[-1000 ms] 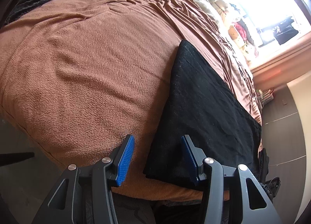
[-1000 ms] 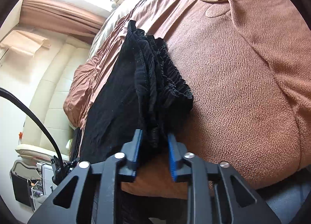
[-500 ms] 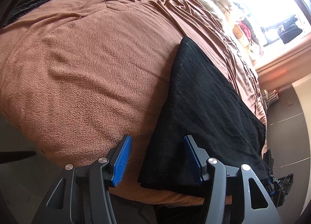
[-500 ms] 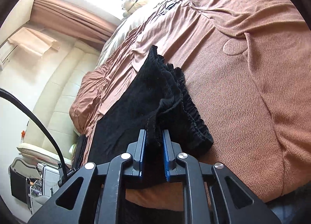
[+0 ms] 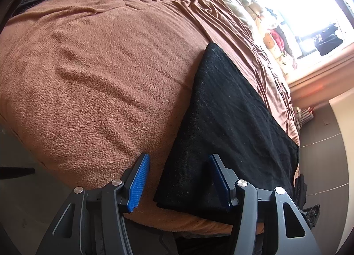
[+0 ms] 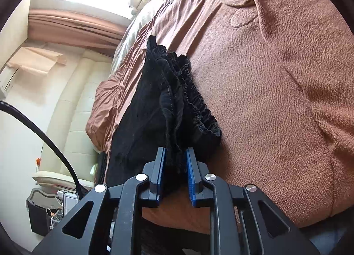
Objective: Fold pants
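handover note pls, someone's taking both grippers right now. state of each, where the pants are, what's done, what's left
Left gripper: open, empty, its fingers either side of the near corner of the pants, not pinching.
Right gripper: jaws have just been opening; the bunched waistband end sits between the pads, grip looks loosened, so treat it as released.
Pants: black, folded into a long flat strip along the near edge of the bed, on the brown blanket.
Done: lengthwise fold, legs stacked.
Left: probably smooth the waistband, then fold the strip end to end.
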Available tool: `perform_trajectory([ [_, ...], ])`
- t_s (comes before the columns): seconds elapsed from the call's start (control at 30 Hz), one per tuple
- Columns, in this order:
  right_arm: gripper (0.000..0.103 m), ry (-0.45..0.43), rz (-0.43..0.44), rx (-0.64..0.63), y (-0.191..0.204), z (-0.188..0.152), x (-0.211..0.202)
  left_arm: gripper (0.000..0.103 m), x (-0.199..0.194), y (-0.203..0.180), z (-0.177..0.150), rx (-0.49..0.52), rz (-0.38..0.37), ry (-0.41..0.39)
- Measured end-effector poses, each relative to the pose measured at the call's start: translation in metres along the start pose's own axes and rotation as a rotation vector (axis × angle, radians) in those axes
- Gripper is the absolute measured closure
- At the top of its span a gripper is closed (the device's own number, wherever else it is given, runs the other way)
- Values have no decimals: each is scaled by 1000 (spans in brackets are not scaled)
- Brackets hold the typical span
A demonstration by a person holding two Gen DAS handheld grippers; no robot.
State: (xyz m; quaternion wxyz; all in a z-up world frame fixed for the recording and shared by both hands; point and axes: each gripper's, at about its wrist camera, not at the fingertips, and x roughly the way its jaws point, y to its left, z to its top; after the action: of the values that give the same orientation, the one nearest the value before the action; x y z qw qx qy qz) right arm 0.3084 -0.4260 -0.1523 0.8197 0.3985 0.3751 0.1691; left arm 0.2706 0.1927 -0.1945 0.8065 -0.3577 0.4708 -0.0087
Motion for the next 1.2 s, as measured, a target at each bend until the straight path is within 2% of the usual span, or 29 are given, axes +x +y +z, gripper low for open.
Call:
perform_trajectory([
  [0.03,67,-2,11,1,1,2,0,45,0,0,0,-2,0,0],
  [0.07,50,-4,23,5,1,5,1,45,0,0,-1,-4,-2,0],
  [0.1,47,-8,33,9,2,7,2,45,0,0,0,-5,-2,0],
  [0.27,47,14,34,14,0,23,21,45,2,0,1,-7,-14,-2],
  [0.33,51,38,19,1,2,29,31,45,4,1,2,-22,-29,-2],
  [0.37,60,51,6,-11,4,32,35,45,5,2,3,-26,-33,-1],
  [0.4,62,66,-7,-24,7,36,39,45,6,1,3,-27,-35,-2],
  [0.5,64,112,-34,-58,14,49,49,48,5,0,2,-22,-38,-3],
  [0.57,65,135,-50,-84,19,57,55,57,5,-1,0,-21,-50,12],
  [0.63,65,158,-41,-89,22,65,61,61,5,-1,-2,-23,-58,18],
  [0.77,65,174,-48,-129,31,79,71,78,1,0,-5,-9,-50,15],
  [0.87,71,204,-58,-147,36,87,82,85,-3,-3,-4,9,-55,12],
  [1.07,72,240,-65,-186,48,106,103,86,-2,-5,-3,9,-45,21],
  [1.2,93,221,-92,-215,55,116,107,87,-1,-6,-3,13,-46,17],
])
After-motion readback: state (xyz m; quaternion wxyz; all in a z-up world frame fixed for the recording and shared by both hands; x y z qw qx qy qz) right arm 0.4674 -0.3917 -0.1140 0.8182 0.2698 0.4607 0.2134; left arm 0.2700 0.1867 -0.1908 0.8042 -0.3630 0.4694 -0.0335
